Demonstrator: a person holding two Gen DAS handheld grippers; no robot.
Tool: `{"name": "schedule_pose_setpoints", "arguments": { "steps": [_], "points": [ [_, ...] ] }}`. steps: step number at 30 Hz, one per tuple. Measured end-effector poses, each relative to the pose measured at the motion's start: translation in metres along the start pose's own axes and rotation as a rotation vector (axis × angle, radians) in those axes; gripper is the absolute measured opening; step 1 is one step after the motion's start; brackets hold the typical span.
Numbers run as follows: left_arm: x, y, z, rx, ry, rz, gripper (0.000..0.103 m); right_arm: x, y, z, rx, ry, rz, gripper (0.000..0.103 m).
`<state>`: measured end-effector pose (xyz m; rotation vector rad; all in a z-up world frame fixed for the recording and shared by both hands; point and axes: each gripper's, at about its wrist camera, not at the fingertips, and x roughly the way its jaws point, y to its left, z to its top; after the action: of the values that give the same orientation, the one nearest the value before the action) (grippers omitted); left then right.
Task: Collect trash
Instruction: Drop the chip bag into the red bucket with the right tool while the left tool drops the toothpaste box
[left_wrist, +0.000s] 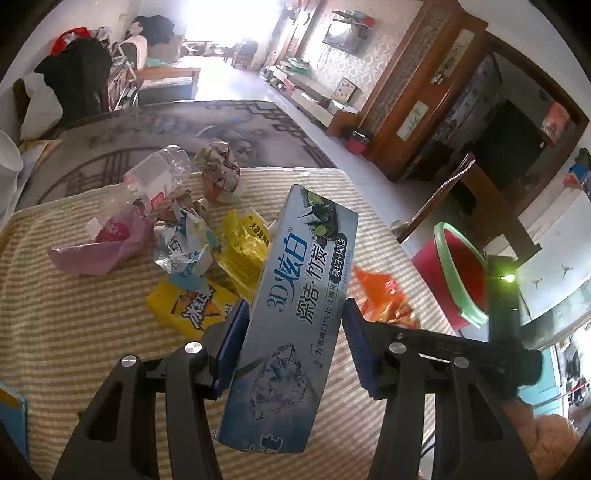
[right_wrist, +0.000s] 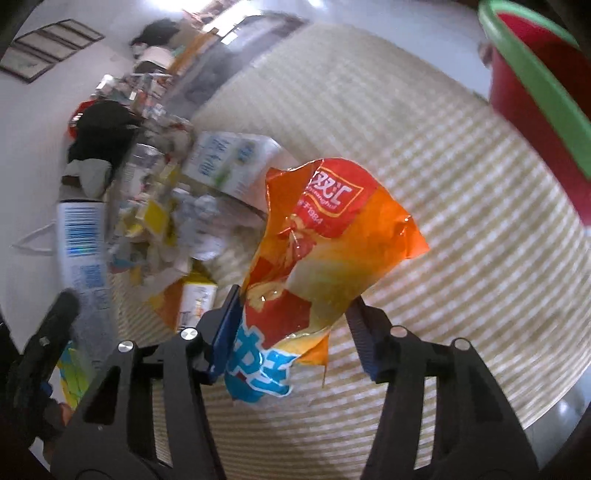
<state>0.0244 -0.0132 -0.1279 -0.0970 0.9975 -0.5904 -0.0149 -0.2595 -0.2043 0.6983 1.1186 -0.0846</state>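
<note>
Striped beige cloth (left_wrist: 92, 332) covers the worktop, w/ a living room behind and a bright window at the far end. My left gripper (left_wrist: 291, 325) is clamped on a blue-grey toothpaste box (left_wrist: 295, 295), pads on both long sides, box lifted clear of the cloth and tilted. My right gripper (right_wrist: 293, 310) has an orange snack wrapper (right_wrist: 325, 240) between its pads; wrapper hangs crumpled above the cloth, looks pinched. Rest of the trash sits in a heap further back: clear bottle (left_wrist: 159, 173), crumpled paper ball (left_wrist: 219, 170), pink bag (left_wrist: 99, 247), yellow wrappers (left_wrist: 192, 306). Red bin w/ green rim (left_wrist: 461, 273) stands just off the worktop's right edge.
</note>
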Motion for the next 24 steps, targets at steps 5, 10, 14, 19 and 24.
{"name": "schedule_pose_setpoints", "arguments": {
  "steps": [5, 10, 14, 19, 24],
  "points": [
    [-0.002, -0.009, 0.005, -0.019, -0.019, 0.004, 0.05, -0.055, 0.018, 0.008, -0.122, -0.153, -0.021, 0.053],
    [-0.004, -0.027, 0.009, -0.011, -0.043, 0.014, 0.05, -0.095, 0.023, 0.015, -0.202, -0.255, -0.042, 0.054],
    [-0.004, -0.048, 0.012, -0.004, -0.059, 0.025, 0.05, -0.116, 0.019, 0.022, -0.247, -0.294, -0.042, 0.054],
    [-0.003, -0.085, 0.017, 0.014, -0.085, 0.036, 0.05, -0.138, 0.004, 0.029, -0.293, -0.318, -0.037, 0.054],
    [0.004, -0.129, 0.021, 0.035, -0.107, 0.03, 0.05, -0.164, -0.024, 0.04, -0.309, -0.346, -0.038, 0.055]
  ]
}}
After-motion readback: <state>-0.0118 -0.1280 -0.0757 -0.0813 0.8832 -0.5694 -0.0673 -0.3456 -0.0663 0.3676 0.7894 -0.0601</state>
